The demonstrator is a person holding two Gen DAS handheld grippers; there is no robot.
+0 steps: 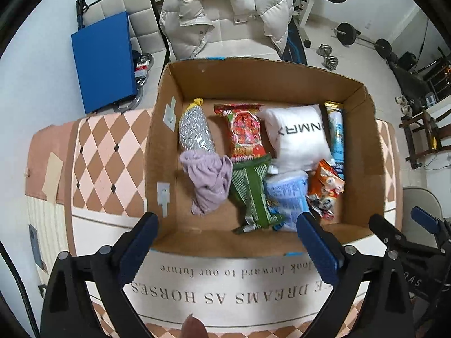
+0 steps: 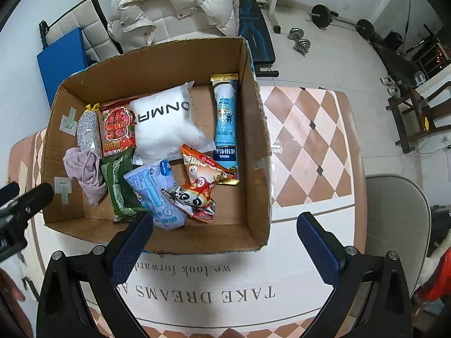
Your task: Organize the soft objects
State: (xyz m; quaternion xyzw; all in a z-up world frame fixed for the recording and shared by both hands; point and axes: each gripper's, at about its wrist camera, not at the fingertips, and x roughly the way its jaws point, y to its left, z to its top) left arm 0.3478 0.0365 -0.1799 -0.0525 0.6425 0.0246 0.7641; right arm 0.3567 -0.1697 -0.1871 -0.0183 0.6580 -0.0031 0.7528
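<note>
An open cardboard box stands on the table and holds several soft items: a white pillow pack, a lilac cloth, a silver glitter pouch, a red snack bag, a green bag, a light blue pack, an orange snack bag and a long blue sachet. My left gripper is open and empty above the box's near wall. My right gripper is open and empty at the box's near right corner.
The table wears a checked cloth with a white printed band. Behind stand a chair with a white puffer jacket, a blue board, a weight bench and barbells. A grey chair is at the right.
</note>
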